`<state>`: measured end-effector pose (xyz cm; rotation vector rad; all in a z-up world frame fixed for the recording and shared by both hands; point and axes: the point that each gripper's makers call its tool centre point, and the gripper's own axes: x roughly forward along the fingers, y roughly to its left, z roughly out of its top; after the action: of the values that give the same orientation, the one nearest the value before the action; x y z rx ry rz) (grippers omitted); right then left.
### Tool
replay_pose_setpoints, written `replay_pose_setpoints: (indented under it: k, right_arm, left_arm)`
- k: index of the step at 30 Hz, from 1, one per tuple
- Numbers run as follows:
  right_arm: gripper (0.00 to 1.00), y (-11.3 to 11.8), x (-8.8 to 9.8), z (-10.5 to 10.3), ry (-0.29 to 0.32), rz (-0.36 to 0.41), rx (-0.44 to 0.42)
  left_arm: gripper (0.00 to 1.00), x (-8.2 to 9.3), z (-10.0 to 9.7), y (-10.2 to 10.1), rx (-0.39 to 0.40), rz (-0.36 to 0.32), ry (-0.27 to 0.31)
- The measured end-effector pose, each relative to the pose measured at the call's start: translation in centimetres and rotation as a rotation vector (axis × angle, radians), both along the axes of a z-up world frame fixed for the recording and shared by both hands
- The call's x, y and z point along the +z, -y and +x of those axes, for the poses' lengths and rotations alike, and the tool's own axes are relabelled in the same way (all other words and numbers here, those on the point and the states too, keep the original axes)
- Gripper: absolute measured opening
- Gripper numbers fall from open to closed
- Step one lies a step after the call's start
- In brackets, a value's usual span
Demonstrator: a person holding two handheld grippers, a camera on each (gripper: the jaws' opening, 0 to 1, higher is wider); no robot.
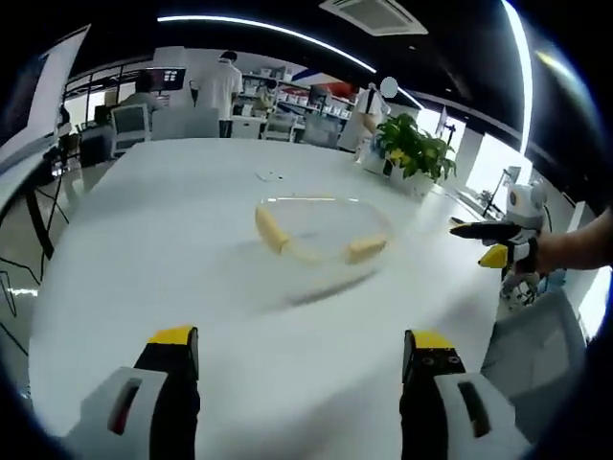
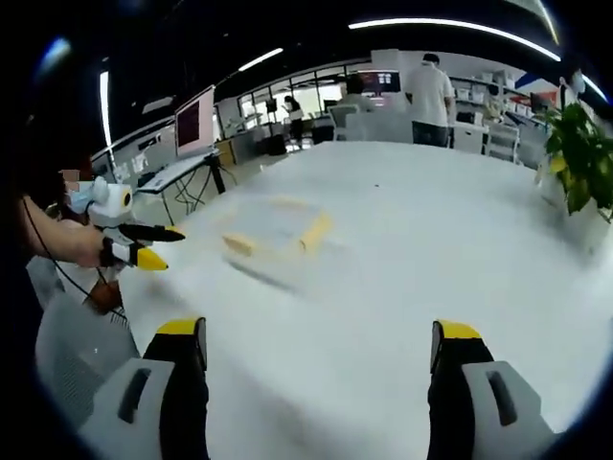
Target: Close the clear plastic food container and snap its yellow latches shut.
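The left gripper (image 1: 300, 359) hovers over the white table (image 1: 144, 259) with its jaws wide apart, gripping nothing. The right gripper (image 2: 316, 350) is likewise spread and empty. Ahead of both, well apart from either, the clear plastic container (image 1: 321, 230) sits on the table (motion-blurred), its yellow latches (image 1: 271, 230) showing on two sides. A potted plant (image 1: 417, 149) stands near the far edge.

Open-plan office or laboratory: a long white table (image 1: 192, 249), desks with monitors (image 2: 194, 120), shelving along the far wall, standing people (image 1: 220, 86), a potted plant (image 1: 417, 149), ceiling strip lights (image 1: 268, 31) and an air-conditioning vent (image 1: 375, 13).
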<state>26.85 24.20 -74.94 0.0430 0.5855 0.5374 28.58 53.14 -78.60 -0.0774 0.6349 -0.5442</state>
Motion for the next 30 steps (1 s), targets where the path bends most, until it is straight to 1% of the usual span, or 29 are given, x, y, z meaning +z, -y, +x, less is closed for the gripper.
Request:
replay_pose_setpoints:
  k: [5,8,12,15,18,21,24,27,30]
  right_arm:
    - [0.96,0.7,0.9,-2.1,0.009,0.010,-0.012]
    - [0.96,1.3,1.0,-3.0,0.008,0.026,-0.027]
    - [0.95,1.8,1.4,-4.1,0.013,0.053,-0.045]
    - [0.95,2.1,1.5,-4.7,0.014,0.059,-0.046]
    - [0.96,2.3,1.7,-5.3,0.015,0.076,-0.046]
    - [0.96,2.5,2.0,-5.5,0.019,0.102,-0.037]
    - [0.96,2.6,2.2,-5.8,0.022,0.119,-0.025]
    - [0.96,2.2,2.6,-6.1,0.035,0.143,-0.002]
    - [0.96,1.5,2.6,-6.7,0.032,0.146,0.040]
  left_arm:
    - [0.85,-0.1,-2.0,-0.3,0.017,-0.006,-0.012]
    - [0.85,0.4,-3.0,-0.4,0.038,-0.020,-0.012]
    - [0.84,1.2,-3.9,-0.4,0.064,-0.045,0.001]
    - [0.84,1.4,-4.6,-0.6,0.072,-0.031,0.017]
    - [0.83,1.5,-5.3,-0.8,0.089,-0.035,0.011]
    - [0.83,1.7,-6.0,-1.1,0.121,-0.037,0.005]
    - [0.82,2.5,-6.6,-1.0,0.154,-0.049,0.015]
    - [0.82,3.0,-6.8,-0.8,0.189,-0.055,0.036]
    - [0.80,3.1,-7.2,-0.4,0.199,-0.029,0.064]
